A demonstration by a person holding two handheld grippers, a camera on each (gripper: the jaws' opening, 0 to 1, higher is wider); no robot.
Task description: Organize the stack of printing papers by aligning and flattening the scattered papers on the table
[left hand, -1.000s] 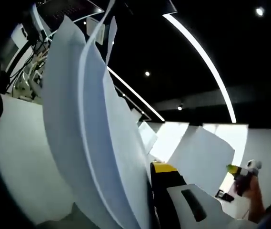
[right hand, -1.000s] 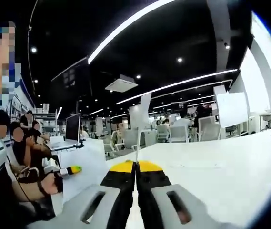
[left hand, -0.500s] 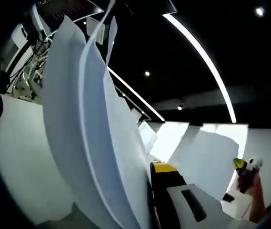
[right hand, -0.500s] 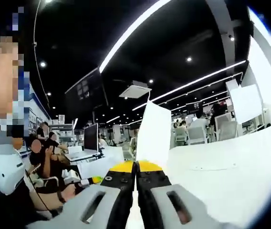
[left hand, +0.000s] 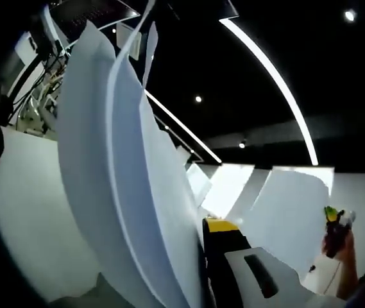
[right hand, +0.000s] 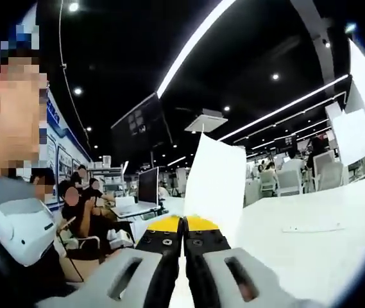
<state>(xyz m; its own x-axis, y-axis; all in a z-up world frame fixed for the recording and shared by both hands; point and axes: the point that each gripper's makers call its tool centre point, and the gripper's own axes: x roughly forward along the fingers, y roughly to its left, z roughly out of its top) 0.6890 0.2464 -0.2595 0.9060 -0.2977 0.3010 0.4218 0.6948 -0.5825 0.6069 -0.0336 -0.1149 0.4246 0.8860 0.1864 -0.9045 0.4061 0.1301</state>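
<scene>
jaws of the left gripper (left hand: 203, 256) are closed on a bowed sheaf of printing papers (left hand: 124, 186), held upright; those of the right gripper (right hand: 183, 234) pinch a single sheet (right hand: 217, 183), apparently by its edge. the paper, being light, limp and slippery, is best gripped near an edge.

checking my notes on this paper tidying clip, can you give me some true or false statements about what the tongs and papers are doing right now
1. The left tongs hold several sheets standing up on edge. True.
2. The right tongs are wide open. False: they are shut on a single sheet.
3. The single sheet lies flat on the table. False: it is lifted, standing upright.
4. People sit at desks in the background of the right gripper view. True.
</scene>
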